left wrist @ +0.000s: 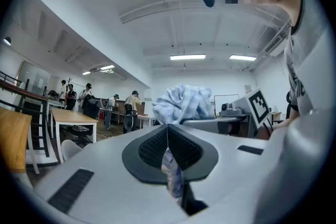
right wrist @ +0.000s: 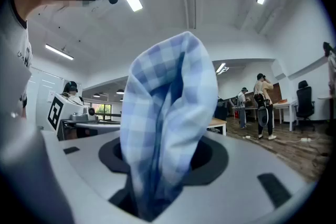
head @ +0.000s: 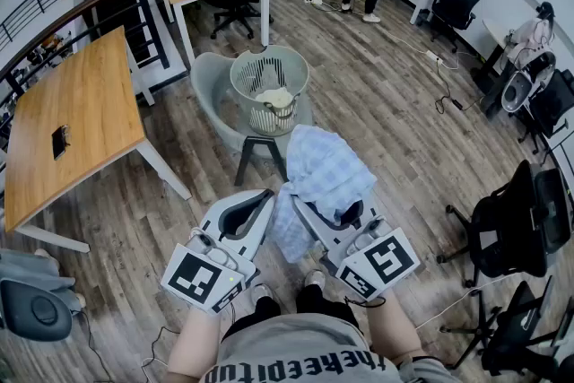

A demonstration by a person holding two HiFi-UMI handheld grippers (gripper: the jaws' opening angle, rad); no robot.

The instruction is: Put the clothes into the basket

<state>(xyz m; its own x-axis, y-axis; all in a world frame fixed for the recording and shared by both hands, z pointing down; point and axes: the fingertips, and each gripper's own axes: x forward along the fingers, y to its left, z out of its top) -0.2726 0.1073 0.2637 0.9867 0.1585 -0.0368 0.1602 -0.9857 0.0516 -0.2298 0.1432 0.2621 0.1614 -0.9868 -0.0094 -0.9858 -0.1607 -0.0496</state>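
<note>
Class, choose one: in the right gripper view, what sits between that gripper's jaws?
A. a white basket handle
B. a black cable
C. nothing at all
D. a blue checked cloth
D: the right gripper has its jaws closed on the blue checked cloth, which bulges up from between them.

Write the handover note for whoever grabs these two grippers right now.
Left gripper: fingers shut on a thin edge of the blue checked cloth.
Right gripper: fingers shut on a thick bunch of the same cloth.
Basket: straight ahead on a grey chair, with a pale garment already inside.
Done: the cloth is off the floor, held between both grippers, short of the basket.
Left: carry it over the basket, open both grippers, and let it drop in.
</note>
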